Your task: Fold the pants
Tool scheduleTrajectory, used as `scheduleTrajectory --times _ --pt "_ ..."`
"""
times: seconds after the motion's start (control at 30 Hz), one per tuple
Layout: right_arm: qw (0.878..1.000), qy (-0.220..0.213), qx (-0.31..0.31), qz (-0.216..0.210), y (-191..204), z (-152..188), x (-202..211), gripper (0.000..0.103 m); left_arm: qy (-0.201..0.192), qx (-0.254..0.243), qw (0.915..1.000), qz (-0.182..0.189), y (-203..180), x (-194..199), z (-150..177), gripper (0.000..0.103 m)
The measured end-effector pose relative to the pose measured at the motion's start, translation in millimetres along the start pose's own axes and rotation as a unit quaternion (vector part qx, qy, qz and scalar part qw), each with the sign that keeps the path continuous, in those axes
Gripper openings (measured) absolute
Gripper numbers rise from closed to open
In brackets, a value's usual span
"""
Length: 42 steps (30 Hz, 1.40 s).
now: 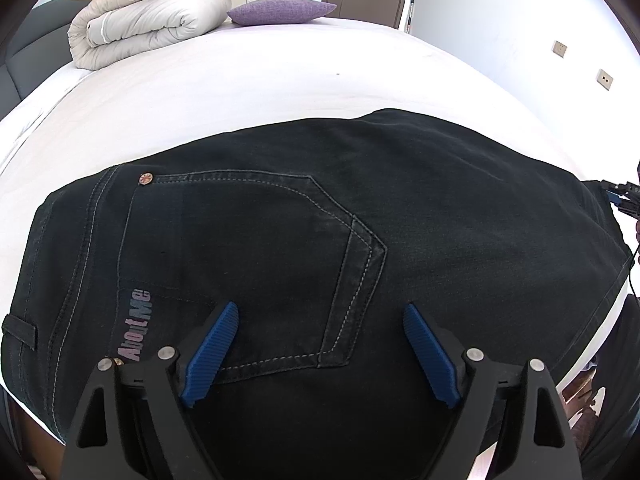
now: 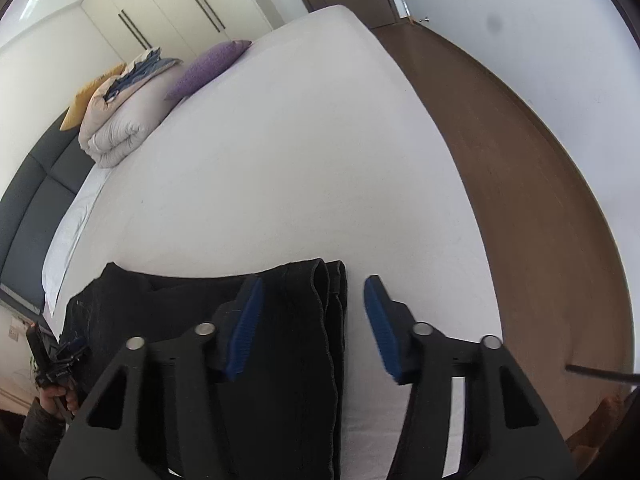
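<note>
Showed only in the left wrist view: back pocket [image 1: 256, 276] stitching and an "AboutMe" label [image 1: 135, 326] on the black pants [image 1: 360, 208]. Showed only in the right: stacked folded edges [image 2: 330, 320], wood floor [image 2: 520, 200]. Lay folded on the white bed [image 1: 240, 80], directly beneath left gripper [image 1: 320, 312] and right gripper [image 2: 314, 284], both spread wide, gripping nothing.

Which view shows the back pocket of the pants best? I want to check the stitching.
The left wrist view: the back pocket fills the centre, its stitched outline and rivet clear, just beyond the open left gripper. The right wrist view shows only the dark folded pants edge-on, with no pocket discernible.
</note>
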State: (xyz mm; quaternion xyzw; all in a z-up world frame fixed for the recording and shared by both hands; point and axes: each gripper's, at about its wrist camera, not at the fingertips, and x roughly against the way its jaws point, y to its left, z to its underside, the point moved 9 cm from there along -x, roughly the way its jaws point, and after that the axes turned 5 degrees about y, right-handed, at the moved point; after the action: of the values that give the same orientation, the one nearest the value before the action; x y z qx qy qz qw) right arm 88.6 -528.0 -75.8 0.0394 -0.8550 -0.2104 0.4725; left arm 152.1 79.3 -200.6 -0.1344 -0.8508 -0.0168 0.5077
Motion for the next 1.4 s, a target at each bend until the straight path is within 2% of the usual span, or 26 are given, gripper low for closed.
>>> scheduleTrajectory --times 0.03,0.1,0.23,0.33,0.4,0.5,0.57,0.63,0.7,0.73,0.83,0.9,1.0,1.07,1.13,1.2,1.23,1.33,1.4 --pt "1.000 0.006 0.011 0.006 2 0 -8 0.028 0.000 0.000 1.0000 0.001 0 -1 0 0.089" --pt "0.999 -0.001 0.035 0.037 4 -5 -16 0.020 0.001 -0.002 1.0000 0.001 -1 -3 -1 0.091" --pt "0.998 -0.031 0.007 0.049 -20 -5 -18 0.001 0.001 -0.005 1.0000 0.000 -4 -5 -2 0.093" --pt "0.997 -0.048 -0.001 0.068 -26 -12 -17 0.000 0.000 -0.004 1.0000 0.000 -6 -5 -4 0.093" --pt "0.992 -0.059 -0.012 0.110 -37 -16 -18 0.000 0.000 -0.003 1.0000 0.001 -6 -5 -4 0.093" --pt "0.987 -0.057 -0.077 0.127 -74 -13 -27 0.000 -0.001 -0.003 1.0000 0.001 -5 -5 -2 0.093" --pt "0.984 -0.070 -0.097 0.130 -83 -11 -15 0.000 -0.002 -0.003 1.0000 0.001 -4 -4 -2 0.093" --pt "0.986 -0.106 -0.092 0.087 -65 -13 7 0.000 -0.003 -0.002 1.0000 0.001 -4 -4 -1 0.093" --pt "0.989 -0.129 -0.062 0.020 -20 -14 23 0.000 -0.004 0.000 1.0000 0.000 -3 -4 -1 0.093" --pt "0.991 -0.125 -0.044 -0.012 5 -10 26 0.000 -0.005 0.001 1.0000 0.000 -4 -4 -1 0.093" --pt "0.994 -0.076 0.020 -0.078 86 8 5 0.000 -0.006 0.001 1.0000 -0.002 -5 -4 0 0.093" --pt "0.991 -0.023 0.039 -0.126 136 21 -29 0.000 -0.006 0.001 1.0000 -0.002 -5 -3 0 0.093" --pt "0.987 0.045 0.052 -0.146 183 41 -86 0.000 -0.007 0.002 1.0000 -0.001 -6 -3 1 0.093" --pt "0.985 0.081 0.049 -0.145 196 56 -124 0.000 -0.005 0.002 1.0000 -0.004 -6 -3 1 0.093" --pt "0.988 0.099 0.037 -0.113 182 67 -152 0.000 -0.005 0.001 1.0000 -0.005 -7 -2 2 0.093" --pt "0.986 0.090 -0.011 -0.141 159 69 -158 0.000 -0.006 0.003 1.0000 -0.004 -8 -1 2 0.093" --pt "0.987 0.077 -0.030 -0.137 139 73 -153 0.000 -0.006 0.004 1.0000 -0.003 -7 -1 2 0.093" --pt "0.992 0.010 -0.091 -0.084 66 58 -128 0.000 -0.009 0.005 0.9999 0.000 -7 0 1 0.093" --pt "0.983 -0.027 -0.169 -0.058 15 50 -108 0.000 -0.011 0.005 0.9999 0.001 -5 1 2 0.093"
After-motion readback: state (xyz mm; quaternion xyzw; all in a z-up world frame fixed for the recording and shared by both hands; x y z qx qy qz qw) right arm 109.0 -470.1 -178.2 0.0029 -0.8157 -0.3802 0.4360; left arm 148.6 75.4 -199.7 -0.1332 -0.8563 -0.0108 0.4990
